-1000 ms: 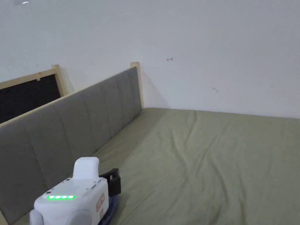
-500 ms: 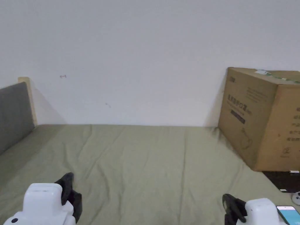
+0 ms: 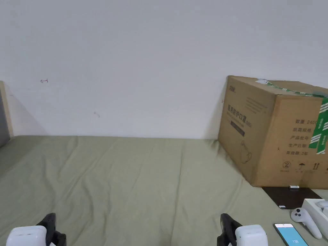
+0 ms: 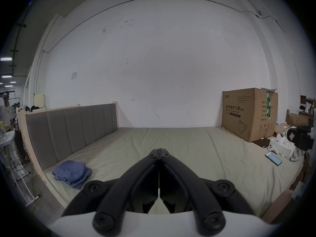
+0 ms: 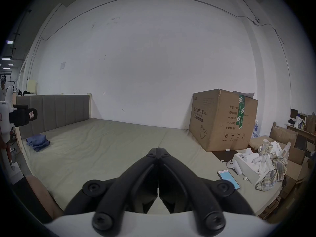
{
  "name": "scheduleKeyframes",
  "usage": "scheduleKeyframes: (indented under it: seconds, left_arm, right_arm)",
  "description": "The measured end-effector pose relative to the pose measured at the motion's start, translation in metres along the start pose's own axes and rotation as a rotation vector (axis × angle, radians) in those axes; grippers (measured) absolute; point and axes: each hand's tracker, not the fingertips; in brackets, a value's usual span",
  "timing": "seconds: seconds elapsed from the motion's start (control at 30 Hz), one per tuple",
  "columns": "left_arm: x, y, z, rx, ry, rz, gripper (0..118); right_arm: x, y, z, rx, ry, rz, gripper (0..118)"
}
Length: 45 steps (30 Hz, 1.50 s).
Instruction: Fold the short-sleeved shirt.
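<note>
A folded blue shirt (image 4: 71, 173) lies at the near left corner of the green bed (image 4: 171, 148), close to the grey headboard (image 4: 71, 129); it also appears as a blue shirt (image 5: 38, 142) in the right gripper view. My left gripper (image 4: 159, 149) is shut, its jaws touching with nothing between them, held above the bed's near edge. My right gripper (image 5: 158, 148) is shut and empty too. In the head view the left gripper (image 3: 51, 224) and right gripper (image 3: 226, 225) peek up at the bottom edge, both far from the shirt.
A large cardboard box (image 3: 275, 131) stands on the bed's far right by the white wall. A phone (image 3: 290, 235), a white controller (image 3: 306, 221) and a white tray (image 5: 248, 167) lie near the right edge, with plaid cloth (image 5: 273, 169) beside them. A person (image 4: 6, 110) stands far left.
The head camera has swung right, from the headboard to the cardboard box. Both grippers now sit lower at the bottom of the picture.
</note>
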Motion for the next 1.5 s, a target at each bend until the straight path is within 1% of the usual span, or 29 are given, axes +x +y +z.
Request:
scheduleKeyframes:
  seconds: [0.07,0.1,0.13,0.17,0.2,0.23,0.27,0.3,0.4,0.5,0.57,0.67,0.77,0.87,0.97,1.03,1.1,1.17,1.3,1.4,1.5]
  left_arm:
    - [0.005,-0.003,0.004,0.023,0.004,-0.057,0]
    - [0.008,-0.004,0.005,0.045,0.007,-0.087,0]
    - [0.009,-0.005,0.007,0.051,0.002,-0.091,0]
    - [0.01,-0.005,0.009,0.052,-0.016,-0.077,6]
    - [0.011,-0.006,0.01,0.056,-0.026,-0.071,32]
    - [0.011,-0.006,0.01,0.064,-0.029,-0.067,67]
    - [0.014,-0.007,0.009,0.07,-0.023,-0.066,98]
    - [0.015,-0.008,0.006,0.066,-0.012,-0.064,114]
    - [0.016,-0.007,0.01,0.091,-0.025,-0.036,113]
    - [0.022,-0.01,0.003,0.083,-0.023,-0.042,113]
    - [0.021,-0.013,-0.004,0.057,-0.052,-0.018,113]
    - [0.022,-0.023,-0.012,0.004,-0.019,0.0,113]
    - [0.021,-0.024,-0.019,-0.028,-0.025,0.028,113]
    - [0.024,-0.028,-0.016,-0.035,-0.028,0.01,113]
    - [0.028,-0.028,-0.004,0.041,-0.05,-0.015,113]
    - [0.03,-0.03,0.0,0.048,-0.064,-0.03,113]
    - [0.032,-0.03,-0.002,0.042,-0.061,-0.035,113]
    - [0.033,-0.031,-0.003,0.033,-0.044,-0.043,113]
    - [0.029,-0.032,-0.007,0.015,-0.062,-0.04,113]
    - [0.026,-0.032,-0.01,-0.001,-0.061,-0.02,113]
    - [0.028,-0.033,-0.011,-0.007,-0.054,-0.026,113]
  right_arm:
    - [-0.001,-0.002,-0.001,0.021,-0.022,-0.001,0]
    - [0.0,-0.002,-0.001,0.022,-0.025,-0.002,8]
    - [0.0,-0.002,-0.001,0.023,-0.037,-0.008,21]
    - [0.001,-0.002,-0.001,0.027,-0.054,-0.031,40]
    - [0.003,-0.003,-0.001,0.029,-0.053,-0.048,74]
    - [0.005,-0.003,-0.001,0.026,-0.052,-0.056,100]
    - [0.005,-0.003,-0.003,0.021,-0.054,-0.059,114]
    - [0.006,-0.005,-0.004,0.013,-0.06,-0.057,118]
    - [0.007,-0.008,-0.004,0.031,-0.063,-0.048,118]
    - [0.005,-0.009,-0.008,0.015,-0.078,-0.027,118]
    - [0.007,-0.011,-0.012,-0.011,-0.072,-0.052,118]
    - [0.009,-0.014,-0.014,-0.035,-0.08,-0.064,118]
    - [0.01,-0.016,-0.015,-0.065,-0.053,-0.09,118]
    - [0.004,-0.016,-0.011,-0.058,-0.016,-0.062,118]
    - [-0.003,-0.017,-0.006,-0.031,0.007,-0.033,118]
    - [-0.006,-0.017,-0.008,-0.034,0.006,-0.026,118]
    - [-0.006,-0.016,-0.012,-0.06,-0.001,-0.039,118]
    - [-0.003,-0.017,-0.014,-0.065,-0.029,-0.061,118]
    - [-0.002,-0.017,-0.012,-0.052,-0.013,-0.088,118]
    - [-0.002,-0.016,-0.011,-0.049,0.001,-0.093,118]
    - [-0.003,-0.016,-0.011,-0.054,-0.019,-0.088,118]
